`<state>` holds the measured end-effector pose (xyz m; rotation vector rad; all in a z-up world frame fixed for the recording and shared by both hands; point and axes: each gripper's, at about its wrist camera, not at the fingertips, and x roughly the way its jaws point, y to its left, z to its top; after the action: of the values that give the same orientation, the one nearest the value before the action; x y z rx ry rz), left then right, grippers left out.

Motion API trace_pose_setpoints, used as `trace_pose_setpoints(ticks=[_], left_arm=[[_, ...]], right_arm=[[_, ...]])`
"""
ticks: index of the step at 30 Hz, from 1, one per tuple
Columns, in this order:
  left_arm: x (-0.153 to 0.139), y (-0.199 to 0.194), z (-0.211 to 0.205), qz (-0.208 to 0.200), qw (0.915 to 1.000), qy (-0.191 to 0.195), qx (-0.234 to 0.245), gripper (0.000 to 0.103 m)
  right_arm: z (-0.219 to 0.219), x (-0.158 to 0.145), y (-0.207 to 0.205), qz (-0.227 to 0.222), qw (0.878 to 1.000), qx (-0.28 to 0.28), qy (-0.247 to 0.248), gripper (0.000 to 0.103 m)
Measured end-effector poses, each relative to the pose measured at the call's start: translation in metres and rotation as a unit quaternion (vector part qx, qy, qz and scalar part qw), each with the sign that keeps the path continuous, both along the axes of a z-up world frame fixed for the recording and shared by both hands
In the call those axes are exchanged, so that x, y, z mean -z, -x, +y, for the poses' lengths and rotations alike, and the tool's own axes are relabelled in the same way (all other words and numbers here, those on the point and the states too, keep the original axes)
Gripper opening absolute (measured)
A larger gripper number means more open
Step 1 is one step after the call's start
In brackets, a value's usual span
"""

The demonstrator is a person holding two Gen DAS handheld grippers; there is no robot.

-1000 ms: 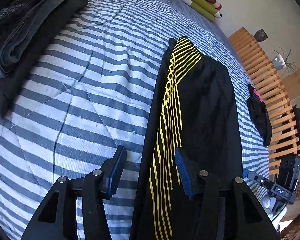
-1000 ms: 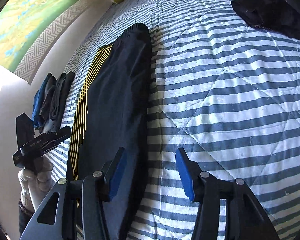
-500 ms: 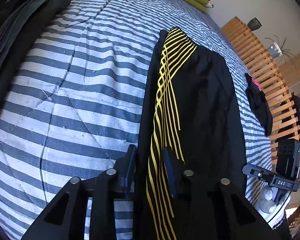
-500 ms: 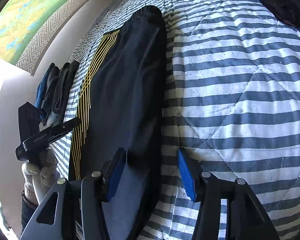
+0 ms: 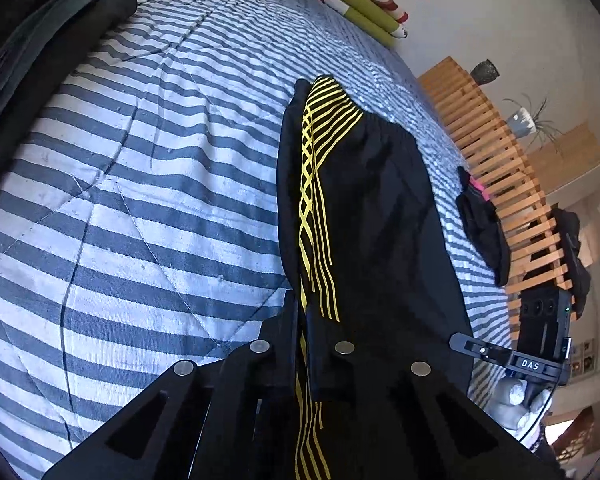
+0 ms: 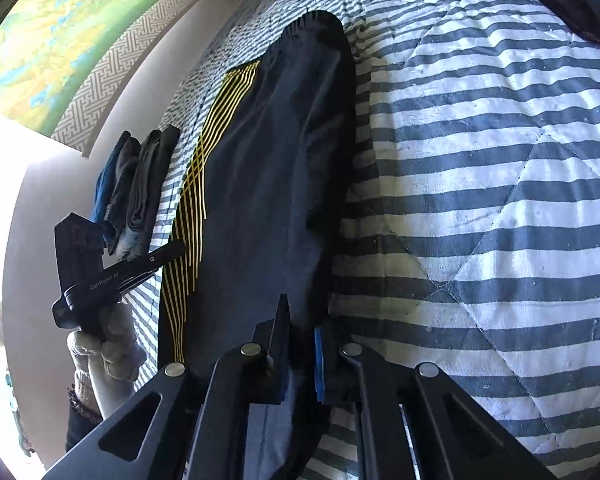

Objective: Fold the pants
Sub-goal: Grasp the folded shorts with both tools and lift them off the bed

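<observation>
Black pants (image 5: 380, 208) with yellow stripes lie lengthwise on a striped quilt (image 5: 140, 200), pinched along both side edges.
Left gripper (image 5: 302, 320) has just clamped the striped edge; right gripper (image 6: 300, 332), jaws just closing, nips the plain edge.

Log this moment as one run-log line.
phase: grasp | left gripper: just closed on pants at striped edge | right gripper: just closed on plain edge | pants flat on bed
</observation>
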<state>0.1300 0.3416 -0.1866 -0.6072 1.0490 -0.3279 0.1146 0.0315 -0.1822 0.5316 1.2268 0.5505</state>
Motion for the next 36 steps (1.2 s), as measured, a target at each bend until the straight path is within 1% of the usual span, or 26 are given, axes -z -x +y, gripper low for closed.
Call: trace_pose_setpoints(ticks=[2, 4, 10, 16, 20, 25, 28, 30, 33, 36], left_arm=[[-0.012, 0.007, 0.005, -0.013, 0.9997, 0.021, -0.008, 0.003], [-0.029, 0.017, 0.007, -0.032, 0.9988, 0.035, -0.011, 0.003], [-0.093, 0.054, 0.016, -0.097, 0.9919, 0.079, -0.021, 0.003], [-0.172, 0.103, 0.022, -0.174, 0.9808, 0.083, -0.03, 0.003], [-0.208, 0.136, 0.035, -0.204, 0.9747, 0.079, -0.045, 0.003], [-0.243, 0.171, 0.068, -0.232, 0.9677, 0.063, -0.076, 0.003], [-0.26, 0.187, 0.099, -0.241, 0.963, 0.049, -0.111, 0.003], [-0.268, 0.195, 0.121, -0.244, 0.9595, 0.045, -0.134, 0.003], [-0.28, 0.209, 0.159, -0.249, 0.9521, 0.039, -0.173, 0.003], [-0.289, 0.219, 0.199, -0.258, 0.9428, 0.03, -0.208, 0.003]], right_arm=[[-0.003, -0.012, 0.004, -0.013, 1.0, 0.005, -0.01, 0.008], [-0.007, -0.027, 0.01, -0.028, 0.999, 0.009, -0.023, 0.008], [-0.023, -0.085, 0.033, -0.086, 0.995, 0.023, -0.053, 0.008], [-0.026, -0.158, 0.062, -0.157, 0.984, 0.028, -0.08, 0.008], [-0.011, -0.201, 0.081, -0.202, 0.976, 0.02, -0.078, 0.008], [0.021, -0.242, 0.093, -0.241, 0.967, -0.003, -0.078, 0.008], [0.054, -0.262, 0.097, -0.257, 0.963, -0.027, -0.07, 0.008], [0.08, -0.273, 0.095, -0.263, 0.961, -0.045, -0.065, 0.008], [0.122, -0.286, 0.091, -0.272, 0.958, -0.071, -0.06, 0.008], [0.164, -0.294, 0.081, -0.276, 0.955, -0.095, -0.06, 0.008]])
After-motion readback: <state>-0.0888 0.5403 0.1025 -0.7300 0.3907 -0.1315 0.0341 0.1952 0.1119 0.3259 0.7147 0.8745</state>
